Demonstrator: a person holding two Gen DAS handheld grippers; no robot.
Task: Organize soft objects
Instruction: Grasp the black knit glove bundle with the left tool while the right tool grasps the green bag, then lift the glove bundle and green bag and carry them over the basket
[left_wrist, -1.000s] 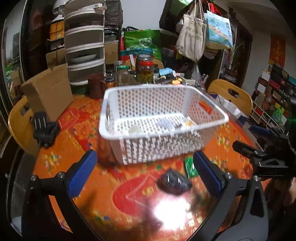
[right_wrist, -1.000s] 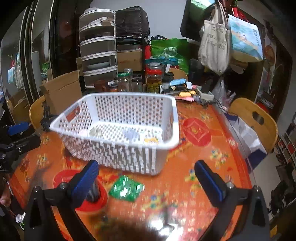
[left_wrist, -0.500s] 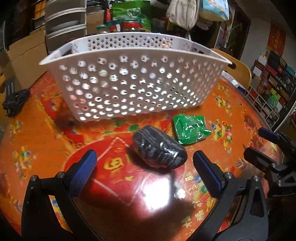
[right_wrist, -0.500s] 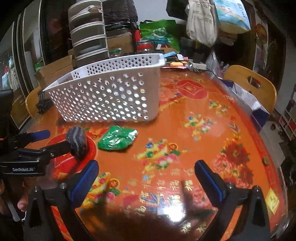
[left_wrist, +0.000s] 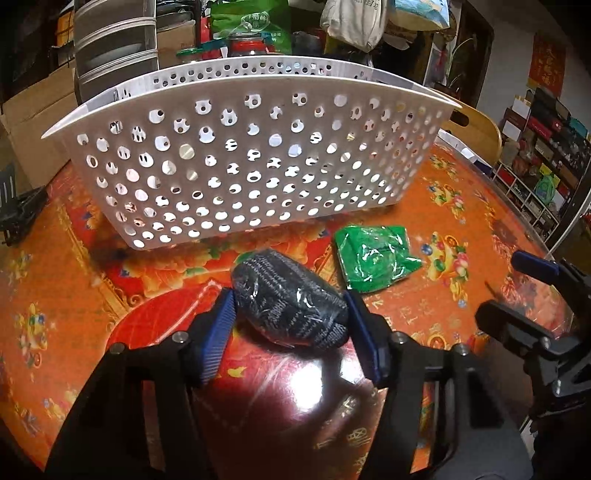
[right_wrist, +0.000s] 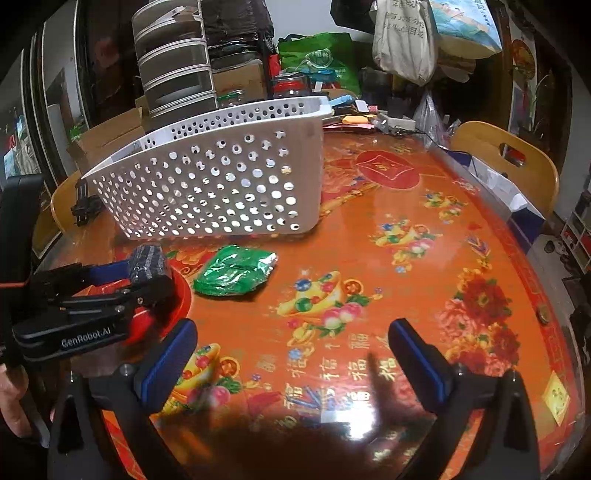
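The left gripper (left_wrist: 290, 317) has closed its jaws on the black sock bundle (left_wrist: 288, 299), on the counter (right_wrist: 406, 258) near the white basket (left_wrist: 240, 162). The right gripper (right_wrist: 291, 354) stays apart.

Basket (left_wrist: 255, 162) wall blocks fwd; green pkt (left_wrist: 373, 258) just right of left gripper (left_wrist: 291, 317); tabletop (right_wrist: 424, 280) open ahead of right gripper (right_wrist: 291, 358).

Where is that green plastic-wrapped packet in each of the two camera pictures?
Left wrist view: the green packet lies right of centre on the table, beyond the dark bundle.
Right wrist view: the green packet lies left of centre.
Shared landmark: the white basket, just behind it in both.
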